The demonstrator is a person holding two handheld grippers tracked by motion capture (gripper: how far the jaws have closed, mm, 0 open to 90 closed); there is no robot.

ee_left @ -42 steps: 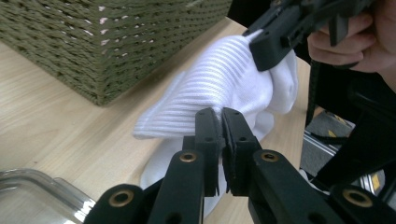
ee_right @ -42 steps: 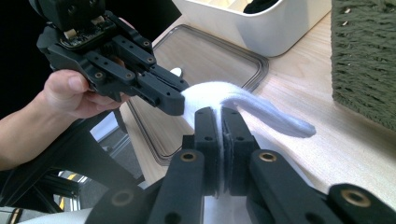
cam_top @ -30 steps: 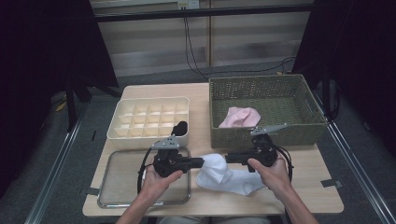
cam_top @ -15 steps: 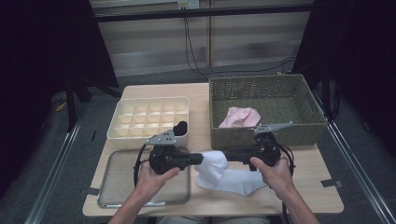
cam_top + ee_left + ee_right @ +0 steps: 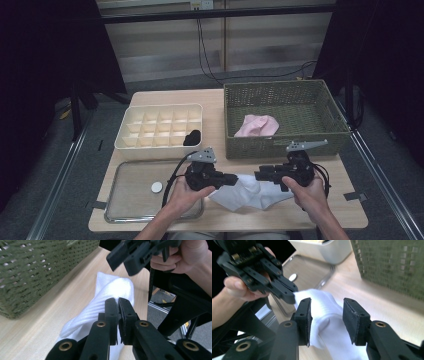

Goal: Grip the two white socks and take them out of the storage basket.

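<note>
A white ribbed cloth [image 5: 255, 192] lies on the wooden table near its front edge, between my two grippers. My left gripper [image 5: 234, 179] points right, and its jaws are shut on the cloth's left end. In the left gripper view the cloth [image 5: 112, 286] runs up into that gripper [image 5: 118, 301]. My right gripper [image 5: 257, 175] points left at the same spot. Its jaws have just been opening and now stand apart, as the right gripper view [image 5: 326, 302] shows. The cloth [image 5: 324, 307] sits loosely between its pads.
A cream compartment box [image 5: 150, 127] at the back left holds a black bundle [image 5: 192, 137]. A green woven basket [image 5: 280, 92] at the back right holds a pink cloth [image 5: 257, 125]. A metal tray [image 5: 130, 200] with a small white disc [image 5: 157, 187] lies at the front left.
My left gripper has moved right, over the white cloth and closer to the right gripper. The right gripper's jaws have spread wider.
</note>
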